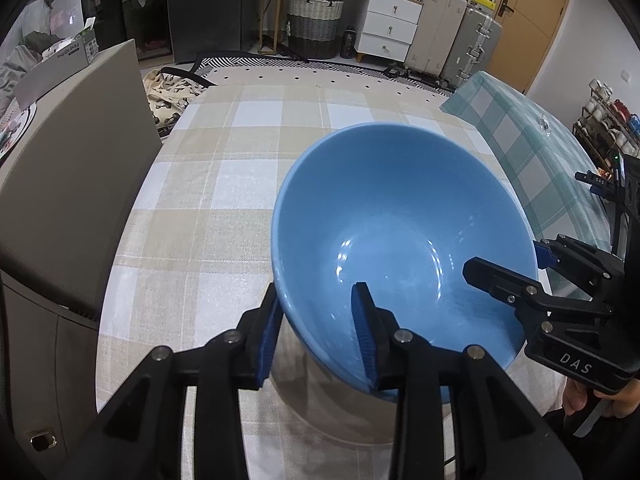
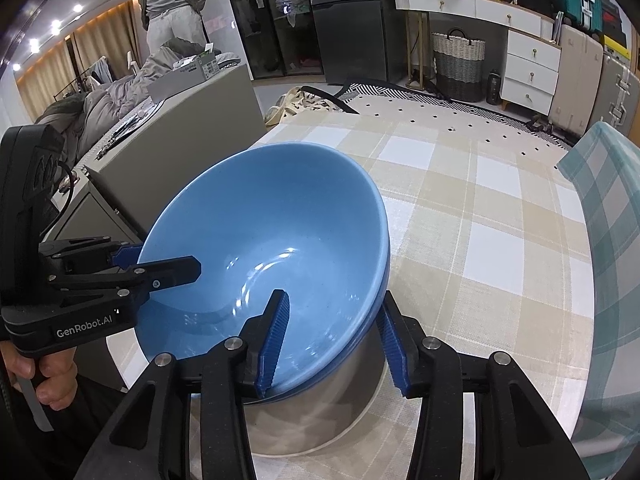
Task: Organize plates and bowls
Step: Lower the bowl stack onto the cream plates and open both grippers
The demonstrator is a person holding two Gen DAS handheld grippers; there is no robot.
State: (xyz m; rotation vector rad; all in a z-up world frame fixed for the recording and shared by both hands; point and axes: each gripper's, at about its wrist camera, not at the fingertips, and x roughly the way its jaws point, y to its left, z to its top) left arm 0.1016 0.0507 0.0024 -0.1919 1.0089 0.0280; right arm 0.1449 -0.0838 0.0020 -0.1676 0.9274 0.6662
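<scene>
Blue glazed ceramic bowl [image 1: 400, 232] sits nested on a pale white dish or plate [image 2: 320, 412] underneath, both on the beige-and-white checked tablecloth [image 1: 224, 184]. The right wrist view shows a second blue rim line just under the top one, so it may be two blue bowls stacked; I can't confirm that from here.

Grips: left gripper [image 1: 320, 336] straddles the near-left rim of the bowl, one blue ribbed pad inside and one outside. Right gripper [image 2: 332, 344] does the same on the near-right rim. On both, the jaws stand a little apart with visible slack to the wall, so I read them as spread around the rim, not pinching it. The bowl looks supported by the stack, not by the grippers.

Step in hand, my read: releasing the bowl after seating it.
- Widen both sets of jaws enough that no pad drags the rim.
- Back out along the finger line, up and toward the person, both sides together, so the bowl isn't tipped.
- Check it sits level before leaving; it looks tilted, but fisheye warp makes that uncertain.

Bowl: smooth, glossy, deep and rounded, light reflections at the bottom, empty, no chips visible. Slippery surface, so a partial pinch would slide.
</scene>
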